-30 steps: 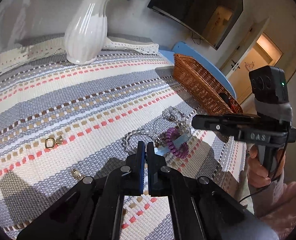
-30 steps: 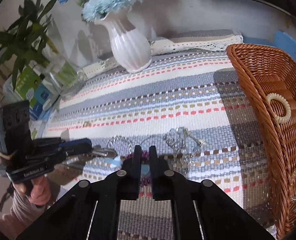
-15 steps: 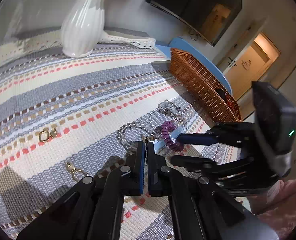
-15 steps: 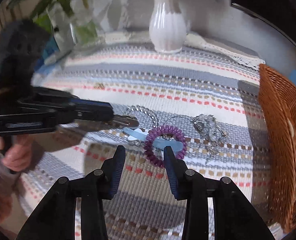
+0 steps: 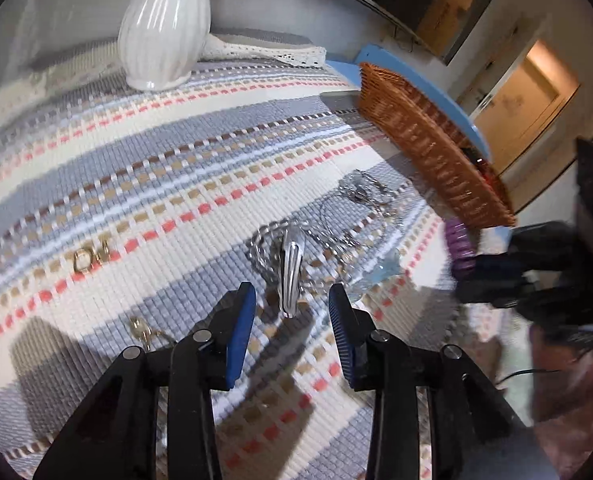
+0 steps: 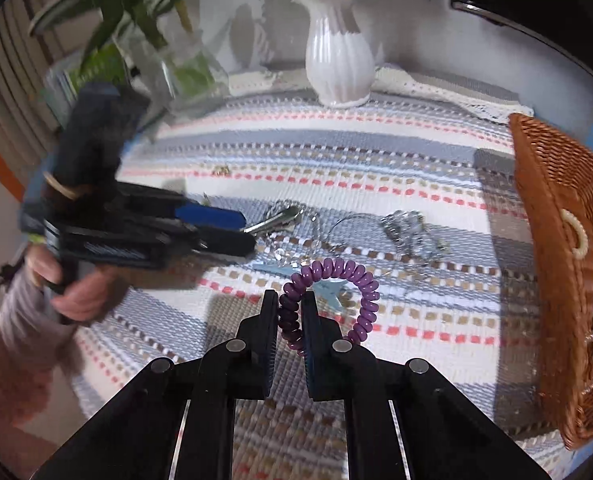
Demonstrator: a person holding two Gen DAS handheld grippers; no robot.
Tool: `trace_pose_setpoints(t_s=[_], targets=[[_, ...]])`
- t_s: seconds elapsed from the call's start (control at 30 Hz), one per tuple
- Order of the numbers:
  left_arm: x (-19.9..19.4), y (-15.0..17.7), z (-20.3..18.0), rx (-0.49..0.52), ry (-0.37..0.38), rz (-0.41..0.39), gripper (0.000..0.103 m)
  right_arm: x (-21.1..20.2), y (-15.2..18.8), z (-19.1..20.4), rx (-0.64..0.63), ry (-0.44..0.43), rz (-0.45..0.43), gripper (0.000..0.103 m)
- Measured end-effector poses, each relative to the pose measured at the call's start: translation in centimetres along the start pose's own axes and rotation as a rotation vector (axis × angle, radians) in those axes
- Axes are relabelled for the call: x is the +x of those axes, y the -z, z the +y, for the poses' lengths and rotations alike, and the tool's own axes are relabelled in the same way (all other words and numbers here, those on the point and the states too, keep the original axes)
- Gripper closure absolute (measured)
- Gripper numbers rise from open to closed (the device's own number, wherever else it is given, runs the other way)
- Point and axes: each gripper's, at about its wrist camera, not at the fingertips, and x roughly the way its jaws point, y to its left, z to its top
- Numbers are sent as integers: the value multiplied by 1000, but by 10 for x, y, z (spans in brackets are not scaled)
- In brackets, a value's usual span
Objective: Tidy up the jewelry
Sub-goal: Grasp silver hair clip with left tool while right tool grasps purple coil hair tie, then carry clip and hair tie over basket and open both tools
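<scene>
Two grippers work over the striped cloth [image 5: 144, 184] that covers the surface. The right gripper [image 6: 289, 312] has its jaws narrowed onto the purple coil bracelet [image 6: 338, 280]: the left arc of the coil sits pinched between them, and the rest of the loop stands up and curves to the right of the jaws. The left gripper [image 5: 292, 304] has its jaws spread wide and holds nothing. A silver clip [image 5: 291, 268] lies on the cloth between and just ahead of those jaws, its long axis pointing away from them. Silver chain jewelry [image 5: 356, 196] lies tangled farther ahead and to the right of the left jaws. A pale blue piece [image 5: 382, 270] lies just right of them. Two small gold pieces [image 5: 90, 254] rest well to their left, and another gold piece [image 5: 140, 326] sits just left of the left finger. The wicker basket [image 6: 564, 240] stands to the right of the right jaws, with a cream coil tie [image 6: 575, 234] on its inner wall. A white vase [image 6: 338, 56] stands far ahead.
</scene>
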Motion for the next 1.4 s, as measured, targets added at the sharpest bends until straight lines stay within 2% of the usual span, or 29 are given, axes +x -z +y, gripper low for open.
trace_pose_setpoints(t_s=[0.03, 0.07, 0.1, 0.13, 0.23, 0.3, 0.33, 0.37, 0.57, 0.67, 0.8, 0.87, 0.93, 1.07, 1.2, 1.33, 1.37, 1.4], targets=[[1, -1, -2, 5, -12, 1, 65, -5, 1, 0, 4, -10, -11, 92], [2, -2, -3, 9, -18, -2, 71, -11, 1, -4, 17, -34, -26, 92], [5, -2, -4, 18, -38, 1, 91, -14, 1, -7, 25, -42, -35, 92], [7, -2, -5, 24, -62, 8, 93, -14, 1, -9, 28, -35, -42, 92], [-2, -3, -5, 3, -11, -23, 93, -13, 1, -19, 69, -56, -52, 92], [-12, -5, -9, 8, -28, -43, 94, -18, 2, -21, 76, -62, -67, 92], [-16, -6, -12, 10, -33, -51, 96, -21, 2, -22, 75, -62, -76, 92], [-23, -9, -16, 13, -29, -66, 103, -29, 2, -23, 76, -63, -95, 92], [-49, -43, -56, 91, -19, -146, 103, -77, 0, -44, 108, -46, -214, 92], [-47, -71, -80, 123, -12, -164, 103, -107, 1, -67, 137, 11, -281, 92], [-24, -117, -118, 162, 36, -184, 103, -134, -3, -119, 232, 103, -343, 92], [-6, -138, -136, 176, 60, -182, 103, -139, -5, -154, 301, 140, -344, 92], [19, -159, -155, 187, 99, -164, 103, -135, -8, -186, 366, 141, -323, 92], [63, -177, -183, 200, 142, -105, 103, -114, -7, -233, 455, 151, -251, 92], [95, -181, -201, 200, 177, -54, 103, -98, -3, -254, 480, 140, -210, 91], [100, -177, -204, 197, 166, -45, 103, -93, -3, -260, 481, 133, -198, 89], [100, -178, -206, 197, 157, -36, 98, -93, -3, -260, 480, 127, -191, 88], [100, -178, -207, 196, 142, -21, 86, -94, -2, -260, 484, 117, -188, 81]])
